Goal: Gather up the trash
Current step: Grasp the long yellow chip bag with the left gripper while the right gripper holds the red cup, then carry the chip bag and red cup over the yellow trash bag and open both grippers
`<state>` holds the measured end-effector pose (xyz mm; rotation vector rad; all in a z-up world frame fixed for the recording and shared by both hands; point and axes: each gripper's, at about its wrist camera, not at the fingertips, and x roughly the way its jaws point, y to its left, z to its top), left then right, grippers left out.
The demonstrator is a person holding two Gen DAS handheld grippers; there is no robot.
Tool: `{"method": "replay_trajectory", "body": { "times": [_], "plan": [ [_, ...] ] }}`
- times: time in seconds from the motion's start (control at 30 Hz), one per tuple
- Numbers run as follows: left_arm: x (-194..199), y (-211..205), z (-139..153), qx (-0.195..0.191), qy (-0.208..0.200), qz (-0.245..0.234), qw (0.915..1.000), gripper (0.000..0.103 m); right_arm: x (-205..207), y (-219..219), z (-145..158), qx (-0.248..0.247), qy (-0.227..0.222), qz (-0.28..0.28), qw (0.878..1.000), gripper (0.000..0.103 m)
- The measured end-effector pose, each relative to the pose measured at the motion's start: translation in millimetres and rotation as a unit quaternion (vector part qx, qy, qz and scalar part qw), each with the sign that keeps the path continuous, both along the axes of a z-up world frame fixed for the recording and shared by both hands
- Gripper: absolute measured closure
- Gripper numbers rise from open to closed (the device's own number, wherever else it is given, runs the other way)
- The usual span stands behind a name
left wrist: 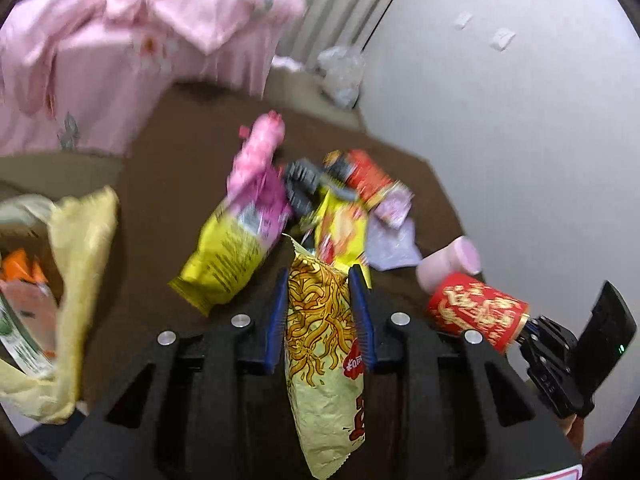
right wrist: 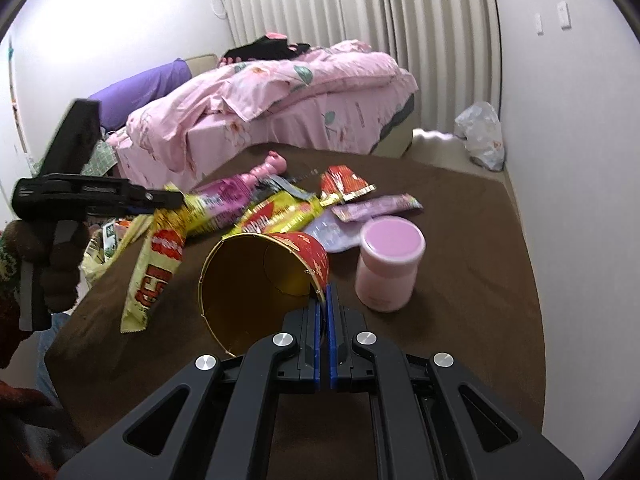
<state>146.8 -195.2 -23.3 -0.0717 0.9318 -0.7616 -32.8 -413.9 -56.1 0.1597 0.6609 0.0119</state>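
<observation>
A small bedroom with plain white walls (right wrist: 560, 160). A brown-covered surface (right wrist: 460, 280) fills the foreground. Behind it stands a bed (right wrist: 280, 128) heaped with a rumpled pink floral quilt (right wrist: 320, 76); a purple pillow (right wrist: 148, 88) lies at its far end, dark clothing beside that. Pale pleated curtains (right wrist: 340, 8) hang behind the bed. A crumpled plastic bag (right wrist: 482, 136) sits in the corner by the wall. Two white switch plates (right wrist: 564, 16) are mounted high on the right-hand wall.

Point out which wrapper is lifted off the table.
The noodle-print wrapper, hanging from the left gripper. The other wrappers lie in a heap on the brown table.
</observation>
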Motion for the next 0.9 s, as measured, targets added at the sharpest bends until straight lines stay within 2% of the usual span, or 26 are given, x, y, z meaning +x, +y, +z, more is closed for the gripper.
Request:
{"method": "replay_trajectory", "body": {
  "times": [0.13, 0.37, 0.67, 0.77, 0.9],
  "plan": [
    [-21, 20, 33, -0.012, -0.071, 0.006, 0.9974, 0.075, 4, 12, 13, -0.010, -0.015, 0.014, 1.000, 0.098],
    [-43, 58, 67, -0.018, -0.158, 0.041, 0.9864, 0.075, 14, 39, 39, -0.025, -0.038, 0.049, 0.998, 0.098],
    [-34, 130, 76, -0.040, -0.173, 0.122, 0.9765, 0.075, 39, 93, 74, -0.045, -0.068, 0.119, 0.990, 0.098],
    [-23, 163, 73, -0.050, -0.173, 0.161, 0.9704, 0.075, 57, 115, 81, -0.047, -0.071, 0.150, 0.985, 0.098],
    [-3, 212, 69, -0.054, -0.175, 0.222, 0.9578, 0.075, 85, 149, 90, -0.052, -0.077, 0.191, 0.977, 0.098]
  ]
}}
